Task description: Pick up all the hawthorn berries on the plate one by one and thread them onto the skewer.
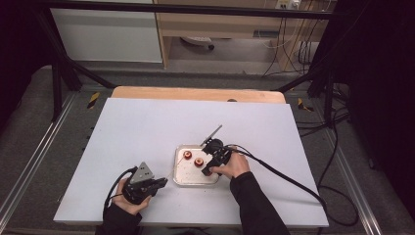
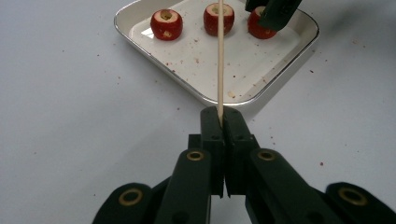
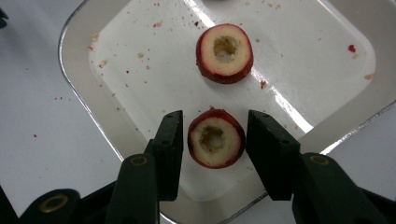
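Note:
Three cored red fruit pieces sit in a small white metal tray (image 1: pixel 188 175). My left gripper (image 2: pixel 223 116) is shut on a thin wooden skewer (image 2: pixel 220 56), which points over the tray's near rim (image 2: pixel 261 79) towards the middle piece (image 2: pixel 210 18). In the high view the left gripper (image 1: pixel 161 182) rests on the table left of the tray. My right gripper (image 3: pixel 215 122) reaches down into the tray, its jaws either side of one fruit piece (image 3: pixel 215 140) with a small gap at each pad. A second piece (image 3: pixel 225 52) lies just beyond it. The right gripper (image 1: pixel 209 169) sits over the tray's right side.
Red crumbs speckle the tray floor (image 3: pixel 140 93) and the white tabletop (image 1: pixel 147 127) around it. The tabletop stretches wide behind and to the left of the tray. A black cable (image 1: pixel 284 178) trails right from the right gripper.

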A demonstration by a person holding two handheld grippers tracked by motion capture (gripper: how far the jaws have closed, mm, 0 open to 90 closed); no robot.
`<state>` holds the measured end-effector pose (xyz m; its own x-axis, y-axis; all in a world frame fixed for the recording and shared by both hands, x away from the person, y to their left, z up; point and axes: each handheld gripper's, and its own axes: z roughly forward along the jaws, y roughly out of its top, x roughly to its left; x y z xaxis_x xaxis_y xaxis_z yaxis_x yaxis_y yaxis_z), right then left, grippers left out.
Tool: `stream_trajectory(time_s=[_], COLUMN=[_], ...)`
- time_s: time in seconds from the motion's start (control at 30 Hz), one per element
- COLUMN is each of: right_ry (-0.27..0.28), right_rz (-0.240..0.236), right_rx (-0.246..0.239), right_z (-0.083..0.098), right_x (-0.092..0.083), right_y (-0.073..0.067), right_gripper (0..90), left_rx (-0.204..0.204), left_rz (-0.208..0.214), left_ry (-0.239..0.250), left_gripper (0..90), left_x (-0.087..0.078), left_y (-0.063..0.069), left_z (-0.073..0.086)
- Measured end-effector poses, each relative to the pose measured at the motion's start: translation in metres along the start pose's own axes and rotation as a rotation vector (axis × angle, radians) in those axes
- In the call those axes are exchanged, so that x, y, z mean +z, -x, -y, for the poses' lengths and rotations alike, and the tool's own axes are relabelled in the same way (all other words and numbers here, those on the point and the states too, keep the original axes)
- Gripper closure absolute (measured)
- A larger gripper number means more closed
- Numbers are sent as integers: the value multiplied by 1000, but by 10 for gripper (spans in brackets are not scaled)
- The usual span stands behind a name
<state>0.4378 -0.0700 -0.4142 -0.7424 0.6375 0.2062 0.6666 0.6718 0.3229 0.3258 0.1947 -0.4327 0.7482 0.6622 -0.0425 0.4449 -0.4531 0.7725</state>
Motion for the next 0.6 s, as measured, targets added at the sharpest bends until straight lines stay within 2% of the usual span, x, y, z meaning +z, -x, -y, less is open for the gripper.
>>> stream_trajectory(time_s=[0.03,0.43,0.57,0.6], right_ry=[1,-4,45,73], right_rz=[-3,-12,-27,-38], right_rx=[11,61,85,75], right_z=[0,-1,0,1], right_x=[0,0,-8,-15], right_y=[0,2,1,0], right_gripper=[603,611,612,612], left_rx=[0,1,0,-1], left_rz=[0,-6,-9,-10], left_ry=[0,6,12,14], left_gripper=[883,883,883,883], left_x=[0,0,-1,-1], left_y=[0,0,1,1], left_z=[0,0,0,0])
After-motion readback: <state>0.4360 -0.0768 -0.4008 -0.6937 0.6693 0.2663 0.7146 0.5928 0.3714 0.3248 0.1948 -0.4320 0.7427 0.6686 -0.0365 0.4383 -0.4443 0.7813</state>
